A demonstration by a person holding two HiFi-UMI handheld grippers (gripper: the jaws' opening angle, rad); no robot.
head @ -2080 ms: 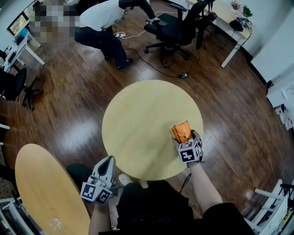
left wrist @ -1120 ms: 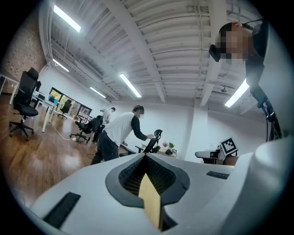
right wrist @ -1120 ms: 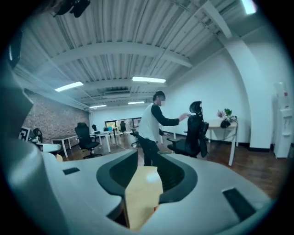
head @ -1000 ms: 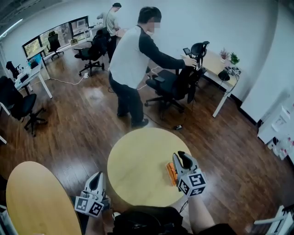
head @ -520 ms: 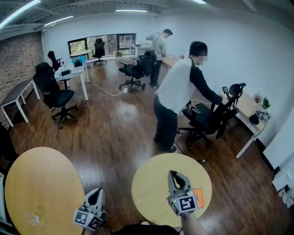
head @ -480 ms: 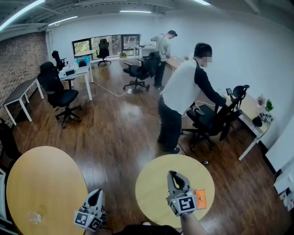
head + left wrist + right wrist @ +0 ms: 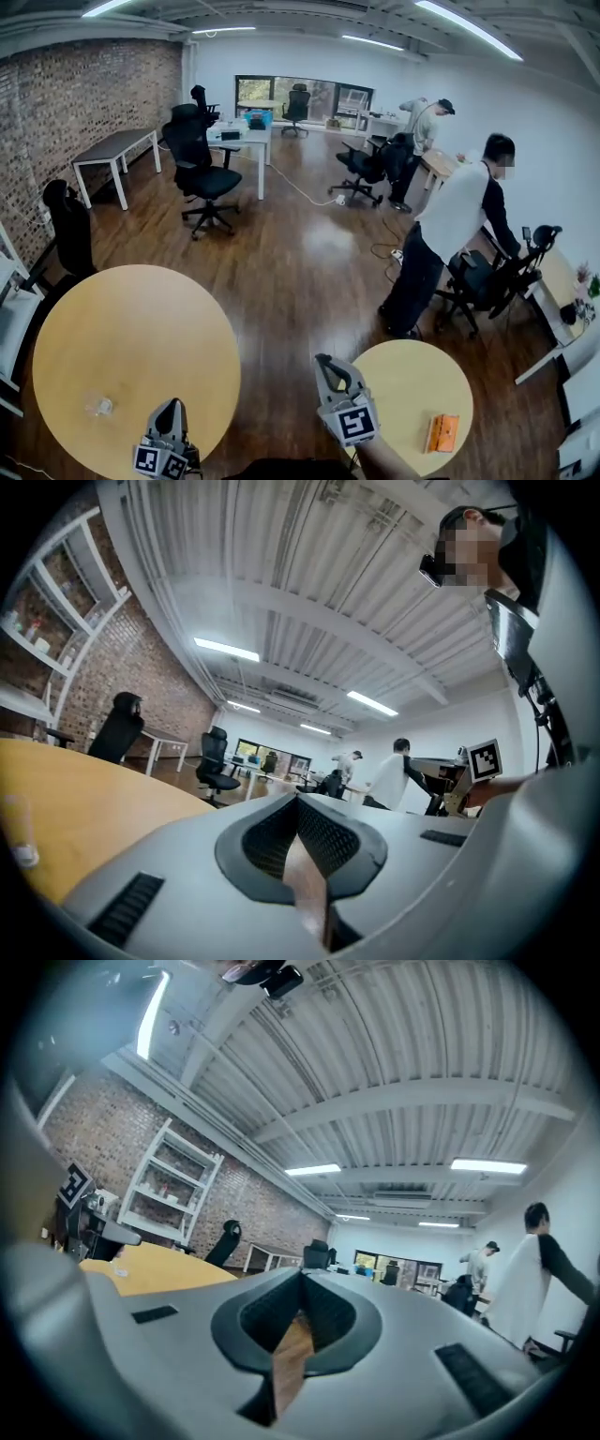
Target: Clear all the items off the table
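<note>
Wooden floor [image 7: 281,272] of an open office, brick wall on the left.

Large round desk [image 7: 131,328]: bare apart from one small clear item [image 7: 97,406] close to its near-left edge. Too small to identify.

Small round desk [image 7: 403,375], to the right of the large one and well apart from it: carries one orange packet [image 7: 442,433], lying flat near the near-right edge.

Person in a white top [image 7: 452,220] stands beyond the small desk, bent over an office chair [image 7: 487,281]. A second person [image 7: 424,117] stands far back. Neither is near the desks.

Left tool [image 7: 172,406]: over the near edge of the large desk, to the right of the clear item and not touching it. Its own view shows the jaws closed pad to pad, with nothing between them.

Right tool [image 7: 326,360]: over the floor between the two desks, well apart from the orange packet. Jaws closed as well, and empty.

Progress, as judged: neither tool carries anything. One item sits on each desk, and I cannot tell which desk is the one to clear. If it is the small desk, the orange packet is left to do; if the large one, the clear item. Not finished for both desks taken together.
</note>
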